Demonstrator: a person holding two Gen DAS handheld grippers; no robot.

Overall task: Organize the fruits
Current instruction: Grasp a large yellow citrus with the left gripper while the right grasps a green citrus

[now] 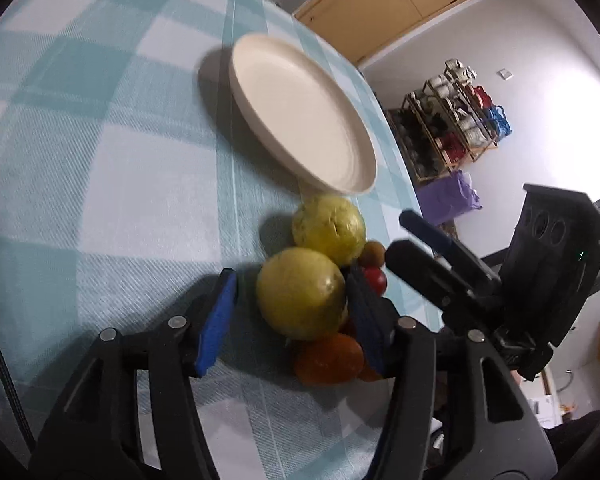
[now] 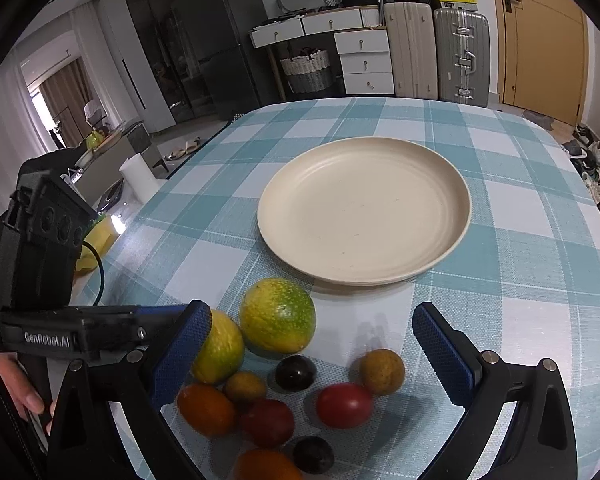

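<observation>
The table under its teal-and-white checked woven cloth (image 2: 520, 320) carries everything. Ahead of both jaw pairs sits the round cream shallow plate (image 2: 364, 210), smooth and with nothing in it. The left gripper (image 1: 296, 304) has its blue textured jaws apart, straddling a round yellow-green dimpled fruit (image 1: 300, 292) without clamping it. A second yellow-green fruit (image 2: 278, 316) lies just beyond. The right gripper (image 2: 312, 344) stands wide open over small glossy fruits: an orange one (image 2: 206, 408), a red one (image 2: 344, 404), a dark plum (image 2: 295, 372).
</observation>
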